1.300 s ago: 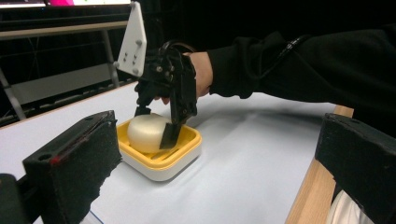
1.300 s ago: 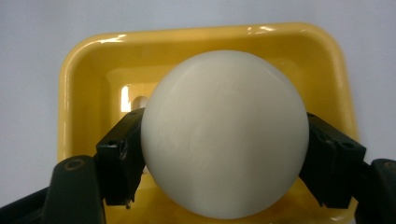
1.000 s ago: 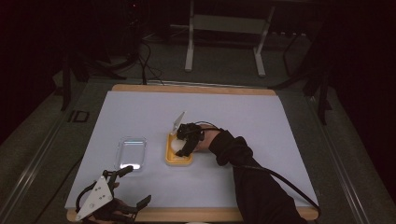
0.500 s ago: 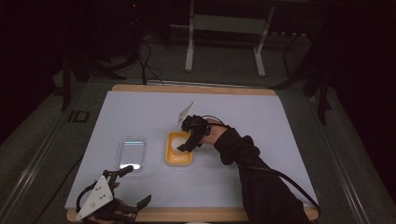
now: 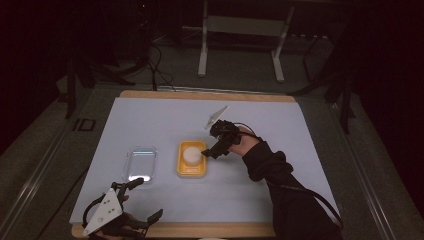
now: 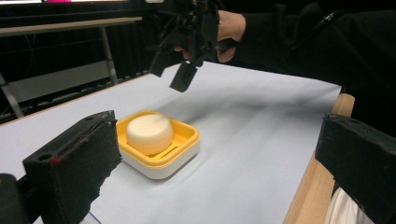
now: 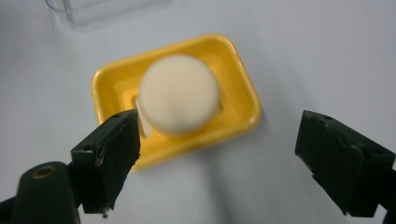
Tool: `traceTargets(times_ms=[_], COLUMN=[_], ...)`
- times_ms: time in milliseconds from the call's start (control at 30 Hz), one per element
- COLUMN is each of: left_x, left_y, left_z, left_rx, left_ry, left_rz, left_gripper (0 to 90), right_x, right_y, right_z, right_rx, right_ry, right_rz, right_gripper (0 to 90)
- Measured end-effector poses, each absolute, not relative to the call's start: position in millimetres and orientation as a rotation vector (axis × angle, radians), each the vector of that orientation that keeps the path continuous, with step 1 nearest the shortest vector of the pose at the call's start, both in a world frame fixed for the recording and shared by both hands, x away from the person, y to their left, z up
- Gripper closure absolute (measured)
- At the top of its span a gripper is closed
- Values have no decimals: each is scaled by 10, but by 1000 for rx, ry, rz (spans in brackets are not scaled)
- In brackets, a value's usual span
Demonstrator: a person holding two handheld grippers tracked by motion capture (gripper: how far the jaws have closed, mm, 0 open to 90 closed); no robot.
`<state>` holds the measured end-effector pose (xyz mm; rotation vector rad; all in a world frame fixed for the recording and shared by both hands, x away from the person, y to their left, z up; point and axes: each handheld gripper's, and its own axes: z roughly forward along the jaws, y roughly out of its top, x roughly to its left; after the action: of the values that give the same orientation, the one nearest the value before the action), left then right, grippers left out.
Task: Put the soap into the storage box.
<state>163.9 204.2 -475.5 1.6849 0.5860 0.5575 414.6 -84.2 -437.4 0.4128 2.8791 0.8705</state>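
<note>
Yellow soap dish (image 5: 192, 159) lengthwise toward far edge, right hand-held gripper (image 5: 212, 151) empty, just narrowing, left (image 5: 142, 200) apart.

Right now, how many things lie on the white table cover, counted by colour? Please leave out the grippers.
Yellow: 1, the soap dish
Cream white: 1, the round soap in that dish
Clear: 1, the plastic lid beside the dish
Total: 3
</note>
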Motion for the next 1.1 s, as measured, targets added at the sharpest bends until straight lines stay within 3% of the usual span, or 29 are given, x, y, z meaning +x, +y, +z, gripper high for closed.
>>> traceTargets(times_ms=[1100], left_x=[1642], left_y=[2034], left_z=[-4760], left_rx=[1689], left_ry=[588], left_rz=[546], left_gripper=[1], right_x=[3647], right_y=[-1596], right_z=[-4466], right_rx=[731], right_ry=[2643], right_rz=[925], right_gripper=[139])
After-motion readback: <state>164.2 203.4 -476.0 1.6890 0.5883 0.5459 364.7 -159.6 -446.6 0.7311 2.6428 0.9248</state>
